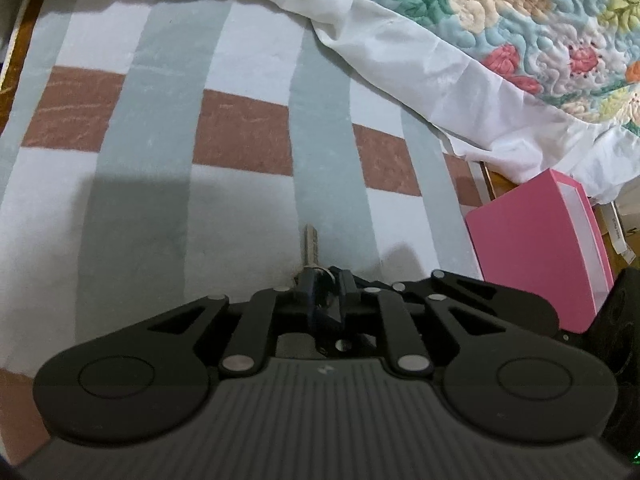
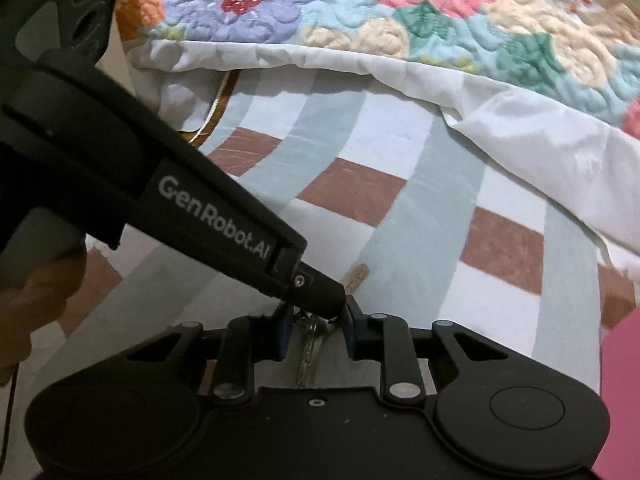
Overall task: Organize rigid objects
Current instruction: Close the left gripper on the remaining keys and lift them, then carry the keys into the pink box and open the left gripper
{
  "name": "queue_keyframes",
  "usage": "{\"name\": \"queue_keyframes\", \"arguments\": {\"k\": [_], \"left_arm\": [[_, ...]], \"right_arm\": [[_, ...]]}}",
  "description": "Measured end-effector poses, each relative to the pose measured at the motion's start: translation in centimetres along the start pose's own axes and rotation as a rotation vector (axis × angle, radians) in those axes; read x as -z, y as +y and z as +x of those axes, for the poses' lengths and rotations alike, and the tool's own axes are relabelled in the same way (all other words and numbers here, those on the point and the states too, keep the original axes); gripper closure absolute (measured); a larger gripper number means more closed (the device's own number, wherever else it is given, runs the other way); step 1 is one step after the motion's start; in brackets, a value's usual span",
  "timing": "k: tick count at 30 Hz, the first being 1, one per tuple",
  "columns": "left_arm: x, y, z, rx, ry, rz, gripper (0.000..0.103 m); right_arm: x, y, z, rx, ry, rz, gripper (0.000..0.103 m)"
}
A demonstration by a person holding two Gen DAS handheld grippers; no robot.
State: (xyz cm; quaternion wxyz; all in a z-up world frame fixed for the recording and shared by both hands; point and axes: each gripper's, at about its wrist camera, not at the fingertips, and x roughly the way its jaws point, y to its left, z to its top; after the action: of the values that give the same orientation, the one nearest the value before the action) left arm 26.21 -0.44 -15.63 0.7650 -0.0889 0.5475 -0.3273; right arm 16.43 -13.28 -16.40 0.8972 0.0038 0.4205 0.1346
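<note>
A bunch of metal keys lies on the striped bed sheet [image 1: 160, 200]. In the left wrist view one silver key [image 1: 310, 246] sticks out forward from my left gripper [image 1: 320, 284], whose jaws are shut on the key bunch. In the right wrist view my left gripper [image 2: 324, 296] reaches in from the left, its tip on the keys. My right gripper [image 2: 316, 328] is open, its blue-padded fingers [image 2: 283, 334] either side of a second key [image 2: 310, 350]. Another key blade [image 2: 356, 276] pokes out beyond the left gripper's tip.
A pink box [image 1: 540, 248] stands at the right of the bed; its edge shows in the right wrist view [image 2: 620, 400]. A floral quilt [image 1: 520, 20] with white lining [image 1: 400, 52] is bunched along the far side. A wooden bed edge [image 1: 16, 52] runs at the left.
</note>
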Motion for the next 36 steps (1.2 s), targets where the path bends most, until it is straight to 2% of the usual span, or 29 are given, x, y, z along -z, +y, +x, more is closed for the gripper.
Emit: {"name": "queue_keyframes", "arguments": {"k": [3,4,5,7,9,11,12,16,17,18,20,21,24,25,36], "left_arm": [[0.2,0.3,-0.2,0.018,0.010,-0.014,0.087],[0.3,0.4,-0.3,0.023,0.010,-0.018,0.080],[0.4,0.4,-0.5,0.026,0.007,-0.025,0.066],[0.6,0.4,-1.1,-0.027,-0.012,-0.029,0.048],[0.7,0.4,-1.4,-0.037,-0.034,-0.008,0.048],[0.9,0.8,-1.0,-0.007,-0.007,-0.025,0.048],[1.1,0.9,-0.5,-0.001,0.017,-0.040,0.048],[1.7,0.5,-0.2,-0.011,0.009,-0.021,0.050],[1.8,0.5,-0.1,0.000,0.023,-0.033,0.057],[1.8,0.7,0.0,0.018,0.040,-0.067,0.063],[1.8,1.7,0.4,0.068,0.084,-0.162,0.076],[2.0,2.1,0.6,0.092,0.094,-0.202,0.077],[2.6,1.7,0.5,0.106,0.094,-0.208,0.086],[2.8,1.2,0.4,0.105,0.089,-0.199,0.093],[5.4,-4.5,-3.3,0.032,-0.042,-0.091,0.093]], "right_arm": [[0.5,-0.1,-0.5,-0.012,-0.002,0.033,0.074],[0.5,-0.2,-0.5,-0.019,-0.001,0.038,0.074],[0.7,-0.2,-0.7,-0.026,0.001,0.043,0.074],[0.9,-0.5,-1.0,-0.034,0.001,0.061,0.074],[1.3,-0.8,-1.3,-0.038,-0.004,0.077,0.074],[1.8,-1.1,-1.7,-0.049,-0.009,0.091,0.074],[2.0,-1.1,-1.9,-0.051,-0.014,0.093,0.074],[2.8,-1.9,-3.1,-0.073,-0.046,0.147,0.074],[3.0,-2.1,-3.4,-0.083,-0.053,0.163,0.076],[3.2,-2.3,-3.5,-0.094,-0.048,0.175,0.083],[3.6,-2.5,-3.8,-0.099,-0.054,0.186,0.084],[3.9,-2.6,-3.9,-0.106,-0.055,0.190,0.086],[4.4,-2.9,-4.3,-0.125,-0.063,0.198,0.088],[4.5,-2.9,-4.4,-0.129,-0.065,0.196,0.089],[5.6,-2.1,-8.9,-0.135,-0.131,0.146,0.091]]}}
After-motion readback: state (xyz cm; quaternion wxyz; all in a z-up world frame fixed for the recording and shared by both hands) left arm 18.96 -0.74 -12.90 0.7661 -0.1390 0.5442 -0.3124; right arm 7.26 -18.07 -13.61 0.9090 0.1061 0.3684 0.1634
